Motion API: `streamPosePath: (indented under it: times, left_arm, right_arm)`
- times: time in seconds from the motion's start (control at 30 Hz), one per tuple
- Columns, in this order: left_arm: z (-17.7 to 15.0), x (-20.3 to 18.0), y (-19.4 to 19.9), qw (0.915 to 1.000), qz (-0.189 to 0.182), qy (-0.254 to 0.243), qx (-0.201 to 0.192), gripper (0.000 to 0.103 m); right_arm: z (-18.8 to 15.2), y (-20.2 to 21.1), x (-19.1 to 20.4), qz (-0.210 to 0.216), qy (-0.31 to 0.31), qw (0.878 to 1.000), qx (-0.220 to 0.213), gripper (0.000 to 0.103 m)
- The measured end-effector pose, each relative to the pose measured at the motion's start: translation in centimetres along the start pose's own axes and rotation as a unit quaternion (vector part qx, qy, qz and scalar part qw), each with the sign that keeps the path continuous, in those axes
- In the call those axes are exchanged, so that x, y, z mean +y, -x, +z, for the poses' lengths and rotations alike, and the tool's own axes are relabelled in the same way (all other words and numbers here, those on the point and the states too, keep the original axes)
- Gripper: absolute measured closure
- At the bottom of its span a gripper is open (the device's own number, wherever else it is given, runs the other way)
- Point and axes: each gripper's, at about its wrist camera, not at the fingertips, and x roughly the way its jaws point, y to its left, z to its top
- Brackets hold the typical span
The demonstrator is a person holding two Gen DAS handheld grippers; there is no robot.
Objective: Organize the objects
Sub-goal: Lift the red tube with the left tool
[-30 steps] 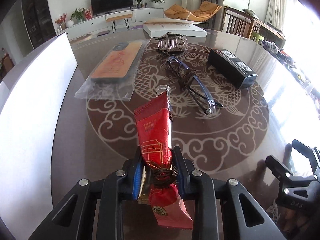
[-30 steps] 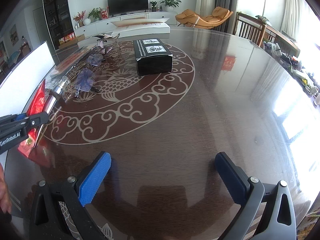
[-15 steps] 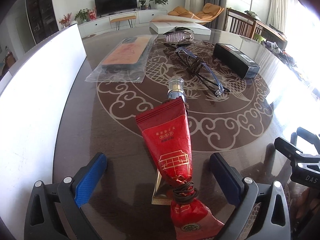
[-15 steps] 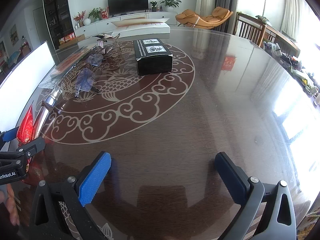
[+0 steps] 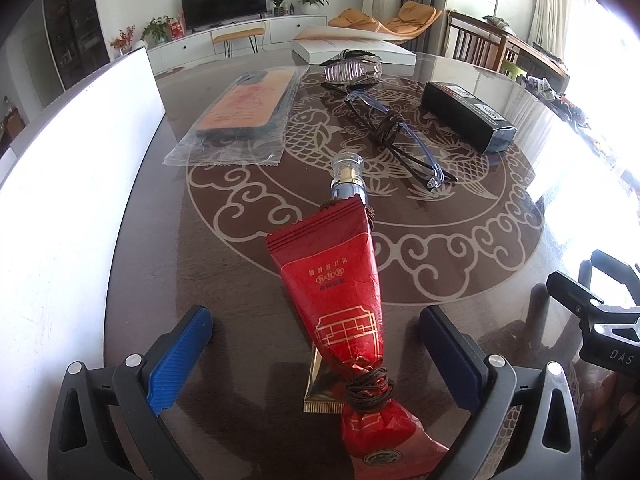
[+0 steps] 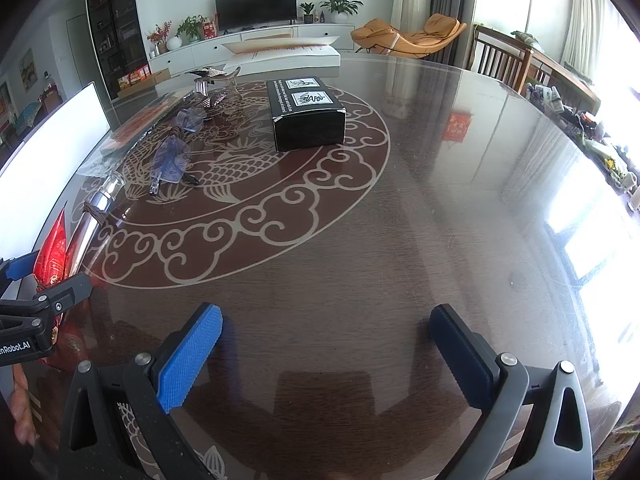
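Left gripper [image 5: 316, 344]: jaws now standing wide, having let go of the red packet bundle [image 5: 344, 304].
Bundle: lying on the table [image 5: 460, 264], between the open fingers.
Right gripper [image 6: 326, 354]: hanging wide, empty.
Meaning: placement looking done; glasses [image 5: 394, 136] possibly next.

Path ahead of left gripper [image 5: 316, 344] blocked by red packet [image 5: 340, 296], glasses [image 5: 400, 136]; bare tabletop [image 6: 440, 220] offered rightward.

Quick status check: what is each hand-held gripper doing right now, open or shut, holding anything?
Left hand-held gripper: open, holding nothing; the red packet lies on the table between its fingers.
Right hand-held gripper: open, empty, over bare table.
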Motion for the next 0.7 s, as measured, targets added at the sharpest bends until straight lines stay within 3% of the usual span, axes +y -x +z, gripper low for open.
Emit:
streamPosePath:
  times: [0.07,0.2,0.3,0.33,0.47,0.7]
  left_arm:
    - [-0.2,0.3,0.2,0.9998,0.004,0.012,0.015,0.000]
    - [-1.2,1.2,2.6,0.9992,-0.006,0.030,-0.025,0.000]
    - [-1.2,2.0,4.0,0.9978,0.022,0.039,-0.048,0.000]
    - [-1.2,2.4,4.3,0.9969,0.031,0.049,-0.053,0.005]
    - [-1.5,2.9,4.2,0.9946,0.069,0.068,-0.039,0.024]
    - [-2.9,1.4,3.9,0.9963,0.063,0.055,-0.022,0.025]
  right_arm:
    - [0.0,0.0,0.1,0.000,0.000,1.000,0.000,0.000]
    - [0.0,0.0,0.0,0.000,0.000,1.000,0.000,0.000]
    - [0.0,0.0,0.1,0.000,0.000,1.000,0.000,0.000]
    - [0.0,0.0,0.0,0.000,0.000,1.000,0.000,0.000]
    - [0.0,0.0,0.0,0.000,0.000,1.000,0.000,0.000]
    - [0.0,0.0,0.0,0.000,0.000,1.000,0.000,0.000]
